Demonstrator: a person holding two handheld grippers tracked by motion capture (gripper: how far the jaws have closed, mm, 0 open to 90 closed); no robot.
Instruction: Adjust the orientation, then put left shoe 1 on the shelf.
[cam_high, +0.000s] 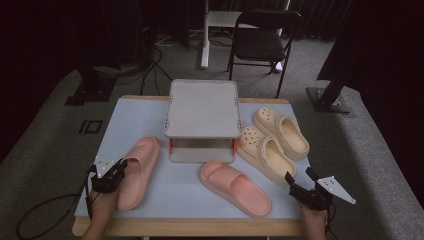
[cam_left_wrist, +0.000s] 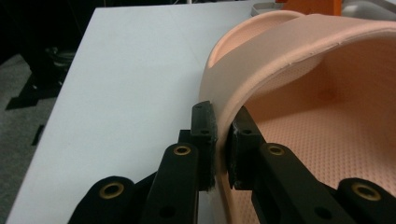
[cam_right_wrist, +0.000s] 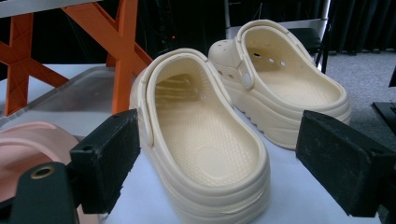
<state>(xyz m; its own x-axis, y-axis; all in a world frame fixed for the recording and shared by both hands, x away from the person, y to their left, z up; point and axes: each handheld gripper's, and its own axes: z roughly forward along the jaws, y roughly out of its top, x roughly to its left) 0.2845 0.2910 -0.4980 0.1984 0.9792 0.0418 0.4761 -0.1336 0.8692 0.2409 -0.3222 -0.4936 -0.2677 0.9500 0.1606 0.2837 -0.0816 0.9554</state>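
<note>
High view: we see the left hand-held gripper (cam_high: 118, 170) at lower left of frame, at the side of a pink slide sandal (cam_high: 136, 171) that lies lengthwise on the bench (cam_high: 125, 112) at the left side. Left gripper view settles the grip: both pads (cam_left_wrist: 205, 135) are pressed on the sandal's side wall (cam_left_wrist: 224, 140), one pad outside, one inside the footbed, so this hand-held gripper is clamped on the pink slide sandal. The strap arches across the upper right of that frame.

A second pink sandal (cam_high: 235, 188) lies at lower centre of the high view, angled, apart from the first. A grey two-tier rack (cam_high: 202, 107) with orange supports stands at centre, its lower shelf between the two pink sandals' toe ends. Two cream clogs (cam_high: 274, 142) sit side by side right of the rack, touching or nearly so.

The right hand-held gripper (cam_high: 299, 181) is at lower right of the high view, jaws spread wide apart, nothing between the pads. Right gripper view shows the near cream clog's heel (cam_right_wrist: 205, 163) just ahead between the open jaws, not touched; the far clog sits at upper right, and the rack's orange support at upper left.
</note>
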